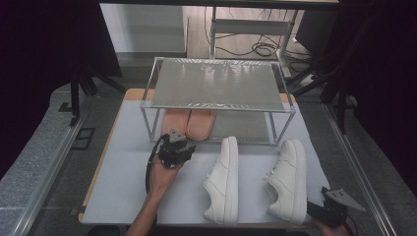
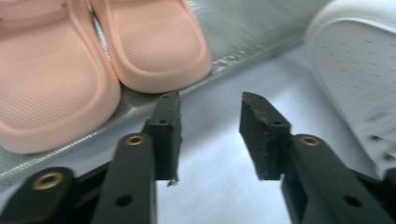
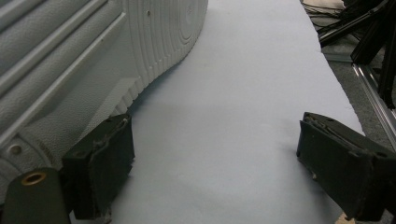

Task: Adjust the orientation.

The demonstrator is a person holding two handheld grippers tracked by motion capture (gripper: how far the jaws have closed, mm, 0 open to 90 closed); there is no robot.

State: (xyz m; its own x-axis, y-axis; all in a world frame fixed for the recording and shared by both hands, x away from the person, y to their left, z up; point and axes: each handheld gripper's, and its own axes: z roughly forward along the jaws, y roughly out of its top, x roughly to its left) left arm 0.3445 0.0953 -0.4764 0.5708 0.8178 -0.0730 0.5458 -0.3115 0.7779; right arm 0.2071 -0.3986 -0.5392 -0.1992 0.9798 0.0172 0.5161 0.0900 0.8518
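Pink slippers (image 1: 189, 123) sit on the rack's lower shelf (image 1: 246, 129) — left gripper (image 2: 210, 135) just in front, jaws apart, empty. Placing looks done. Next: white sneakers (image 1: 223, 181) on the table (image 1: 123, 162) — right gripper (image 3: 215, 172), jaws wide, beside one.

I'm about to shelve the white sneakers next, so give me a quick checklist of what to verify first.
1. Pink slippers seated on the lower shelf, side by side: ok.
2. Left gripper free: ok, jaws apart, nothing between them.
3. Right gripper free: ok, jaws wide; one jaw lies close beside the right sneaker, contact: cannot tell.
4. Room left on the lower shelf beside the slippers: ok, bare to their right.
5. Top shelf bare: ok.
6. Both sneakers upright for grasping: not ok, the left sneaker looks tipped on its side.
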